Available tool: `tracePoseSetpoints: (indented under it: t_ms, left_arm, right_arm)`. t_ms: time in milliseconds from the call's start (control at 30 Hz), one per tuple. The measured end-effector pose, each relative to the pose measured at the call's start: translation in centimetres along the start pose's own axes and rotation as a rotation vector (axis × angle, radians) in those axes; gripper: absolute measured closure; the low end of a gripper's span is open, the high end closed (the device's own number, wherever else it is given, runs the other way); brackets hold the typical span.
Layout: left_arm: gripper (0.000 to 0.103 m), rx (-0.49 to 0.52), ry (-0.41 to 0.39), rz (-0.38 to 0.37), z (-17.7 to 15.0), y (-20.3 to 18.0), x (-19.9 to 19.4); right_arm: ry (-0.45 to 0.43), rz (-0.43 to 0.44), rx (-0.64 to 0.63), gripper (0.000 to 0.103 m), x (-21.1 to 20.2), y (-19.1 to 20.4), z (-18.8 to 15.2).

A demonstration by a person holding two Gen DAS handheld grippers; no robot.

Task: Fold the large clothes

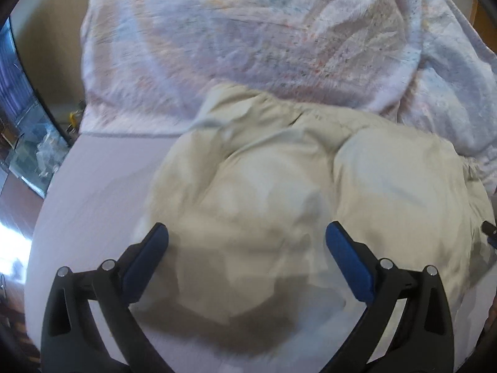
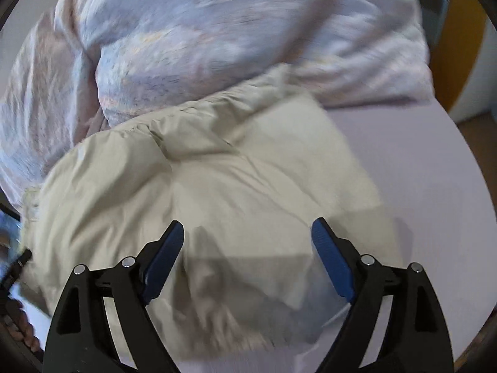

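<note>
On one lilac bed sheet [image 1: 102,180], one cream padded garment [image 1: 279,186] is laid before one pastel duvet [image 1: 248,37]. Two grippers, left gripper [image 1: 247,233] and right gripper [image 2: 248,231], are held above it, fingers apart, nothing gripped.

left wrist view looks steeply down over left gripper [image 1: 247,233] at close range, cream garment [image 1: 279,192] fills centre, right wrist view same downward tilt over right gripper [image 2: 248,231], both share garment, patterned blanket [image 1: 248,37] behind, bed [image 1: 102,180]
</note>
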State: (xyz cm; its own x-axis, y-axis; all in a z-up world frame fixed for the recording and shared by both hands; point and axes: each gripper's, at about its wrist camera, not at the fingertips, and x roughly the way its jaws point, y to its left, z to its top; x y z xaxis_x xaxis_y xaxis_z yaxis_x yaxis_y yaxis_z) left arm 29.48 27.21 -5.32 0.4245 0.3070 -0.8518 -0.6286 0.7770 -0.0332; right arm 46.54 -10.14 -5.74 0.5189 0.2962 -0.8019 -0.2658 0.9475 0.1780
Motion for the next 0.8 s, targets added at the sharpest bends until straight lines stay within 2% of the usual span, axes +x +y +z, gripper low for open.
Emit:
tracePoseSetpoints:
  t_ms: [133, 267, 367, 567, 800]
  left_arm:
    - [0.002, -0.024, 0.023, 0.02, -3.2, 3.3, -2.0]
    - [0.003, -0.083, 0.072, 0.004, -5.0, 5.3, -2.3]
    - [0.003, -0.133, 0.112, -0.028, -5.7, 6.0, -1.6]
    - [0.004, -0.211, 0.181, -0.091, -5.5, 5.4, 0.7]
    - [0.004, -0.227, 0.202, -0.09, -4.2, 4.5, 2.6]
  right_arm:
    - [0.011, 0.027, 0.148, 0.014, -1.8, -4.5, -1.6]
    - [0.113, 0.09, 0.283, 0.014, 0.0, -7.4, -2.1]
    - [0.164, 0.164, 0.357, 0.014, 1.1, -7.5, -2.4]
    - [0.192, 0.254, 0.458, 0.014, 3.7, -7.0, -2.5]
    - [0.179, 0.223, 0.463, 0.018, 5.0, -5.1, -1.9]
